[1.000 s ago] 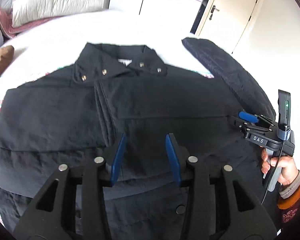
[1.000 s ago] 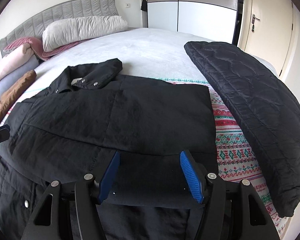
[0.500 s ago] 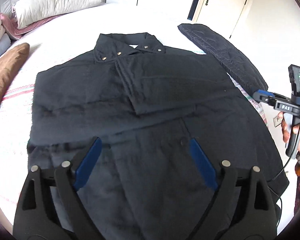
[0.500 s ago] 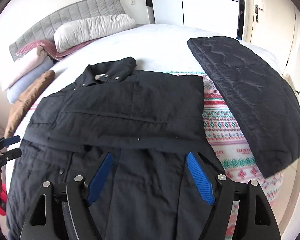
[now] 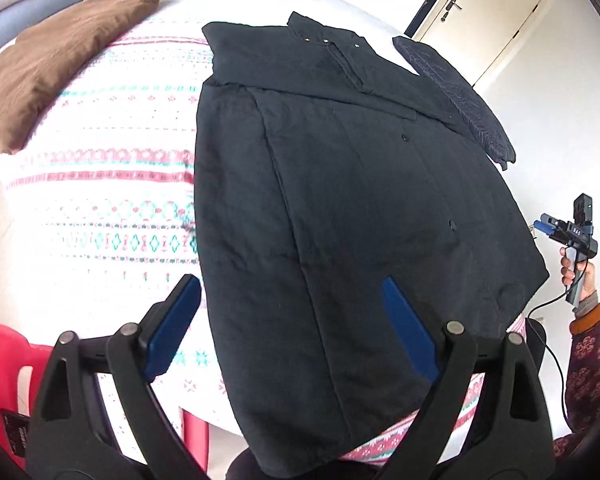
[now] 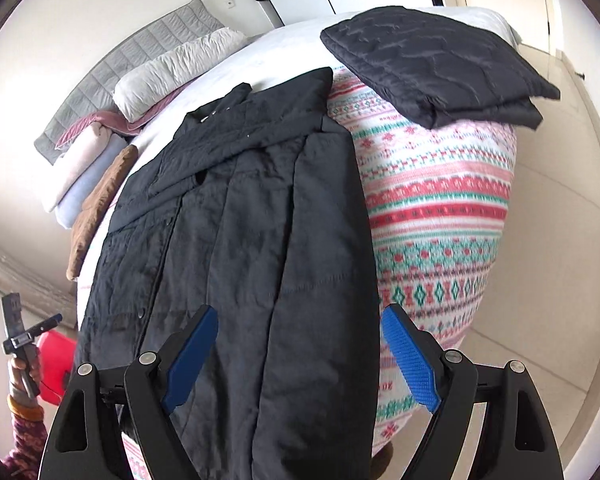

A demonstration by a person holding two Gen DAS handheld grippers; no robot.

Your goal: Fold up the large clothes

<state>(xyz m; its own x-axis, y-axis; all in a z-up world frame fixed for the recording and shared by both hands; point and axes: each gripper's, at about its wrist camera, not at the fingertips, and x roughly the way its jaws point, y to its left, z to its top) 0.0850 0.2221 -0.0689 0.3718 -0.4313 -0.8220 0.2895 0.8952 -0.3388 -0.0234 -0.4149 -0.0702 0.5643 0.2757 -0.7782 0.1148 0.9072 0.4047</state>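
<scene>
Left tool (image 5: 292,328) wide | right tool (image 6: 300,356) opening, empty | coat (image 5: 360,200) below both

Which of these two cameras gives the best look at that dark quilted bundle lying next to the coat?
The right wrist view. There the folded quilted bundle lies in full on the patterned blanket, stitching and stacked layers visible. The left wrist view shows only a thin dark strip of it beyond the coat, squeezed near the picture's edge.

Left of the coat (image 5: 340,200), the patterned blanket (image 5: 112,200) lies bare; a folded quilted jacket (image 6: 440,68) and brown cushion (image 5: 52,60) crowd the far corners.
</scene>
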